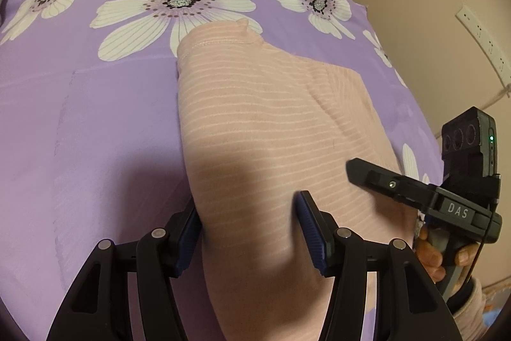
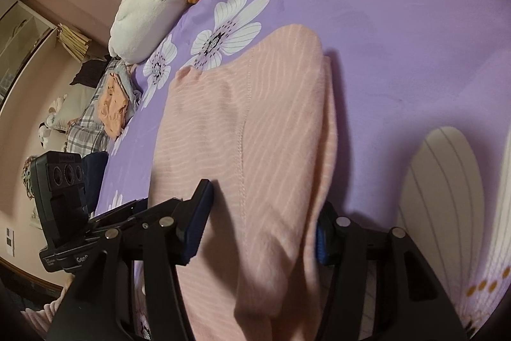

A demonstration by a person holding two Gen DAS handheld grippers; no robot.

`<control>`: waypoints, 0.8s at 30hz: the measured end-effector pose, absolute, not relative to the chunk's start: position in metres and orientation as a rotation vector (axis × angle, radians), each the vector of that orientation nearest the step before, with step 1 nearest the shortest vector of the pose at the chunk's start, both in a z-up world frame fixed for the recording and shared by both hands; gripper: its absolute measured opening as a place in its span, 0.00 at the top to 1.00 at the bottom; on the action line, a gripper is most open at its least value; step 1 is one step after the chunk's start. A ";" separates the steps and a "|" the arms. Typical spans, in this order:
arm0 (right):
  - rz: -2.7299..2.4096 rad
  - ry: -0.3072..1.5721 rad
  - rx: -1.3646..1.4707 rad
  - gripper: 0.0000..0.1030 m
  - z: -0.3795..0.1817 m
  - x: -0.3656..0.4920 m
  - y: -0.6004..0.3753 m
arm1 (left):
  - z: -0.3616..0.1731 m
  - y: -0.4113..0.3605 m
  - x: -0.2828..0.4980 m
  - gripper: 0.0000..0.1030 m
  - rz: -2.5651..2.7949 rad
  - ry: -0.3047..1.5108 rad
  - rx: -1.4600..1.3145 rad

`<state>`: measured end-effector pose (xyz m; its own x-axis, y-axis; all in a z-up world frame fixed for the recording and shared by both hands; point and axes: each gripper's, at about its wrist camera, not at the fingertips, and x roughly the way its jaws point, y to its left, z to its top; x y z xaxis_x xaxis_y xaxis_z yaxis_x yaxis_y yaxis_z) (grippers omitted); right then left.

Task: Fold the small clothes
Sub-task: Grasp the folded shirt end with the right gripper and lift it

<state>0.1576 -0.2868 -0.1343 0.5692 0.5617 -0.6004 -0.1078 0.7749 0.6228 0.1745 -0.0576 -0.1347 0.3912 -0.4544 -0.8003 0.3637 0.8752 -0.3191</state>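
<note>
Left gripper (image 1: 249,232): jaws half open, near end of the pink striped knit garment (image 1: 262,117) between them; grip unclear.
Right gripper (image 2: 258,226): the same.
Garment: lay on the purple flowered bedsheet (image 1: 89,117).

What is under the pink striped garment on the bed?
The pink striped garment lies on the purple flowered bedsheet, which shows all around it. Whatever lies beneath the garment's middle is covered and cannot be seen.

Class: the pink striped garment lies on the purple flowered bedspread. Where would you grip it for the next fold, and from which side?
Probably the near edge of the pink striped garment, one gripper per corner, coming from the near side, low over the bedspread. It lies flat, its length running away from the near edge, so that edge can lift over the far end.
</note>
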 end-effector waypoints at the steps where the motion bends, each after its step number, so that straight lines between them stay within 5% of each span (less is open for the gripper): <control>1: 0.422 0.886 0.571 0.52 -0.135 0.159 -0.285 | -0.135 -0.059 0.175 0.45 -0.522 1.046 -0.097; 8: 0.435 0.848 0.557 0.70 -0.131 0.157 -0.280 | -0.133 -0.060 0.173 0.46 -0.529 1.036 -0.084; 24: 0.524 0.728 0.513 0.73 -0.093 0.141 -0.251 | -0.115 -0.046 0.156 0.53 -0.531 0.985 -0.095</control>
<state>0.1414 -0.2510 -0.0927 0.6326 0.6061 -0.4822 -0.2646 0.7543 0.6009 0.1564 -0.0457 -0.1147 0.4372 -0.4684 -0.7678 0.3842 0.8691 -0.3114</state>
